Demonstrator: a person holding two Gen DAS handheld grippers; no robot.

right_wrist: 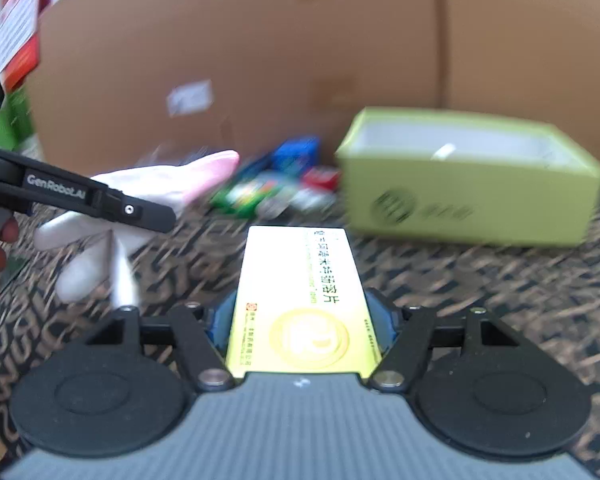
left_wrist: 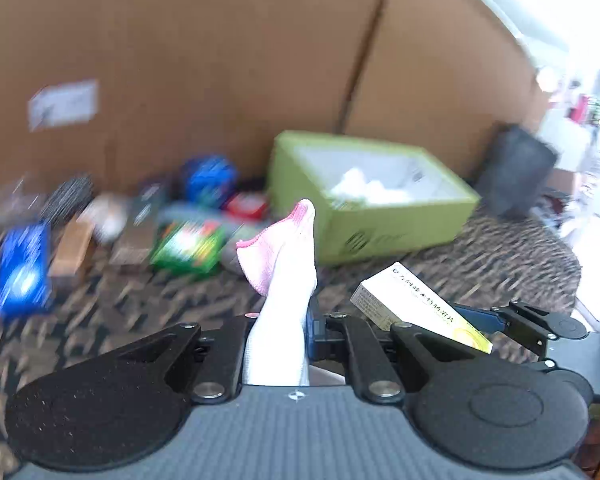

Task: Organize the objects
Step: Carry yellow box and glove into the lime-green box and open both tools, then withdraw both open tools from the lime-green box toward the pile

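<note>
The left gripper [left_wrist: 280, 320] is clamping its jaws tight on a pink-and-white sock [left_wrist: 284, 256], while the right gripper [right_wrist: 300, 320] is gripping a yellow medicine box [right_wrist: 300, 300] — both lifted near the green box [right_wrist: 472, 200], seemingly part-filled. Blurred clutter [left_wrist: 112, 236] is still waiting on the bench [left_wrist: 480, 256].

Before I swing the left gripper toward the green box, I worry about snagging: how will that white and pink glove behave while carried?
Probably floppy: the glove droops in the right wrist view, its fingers dangling below the left gripper. It looks light, thin fabric, so it may sway. The shut jaws pinch only a narrow fold, so it could slip.
</note>
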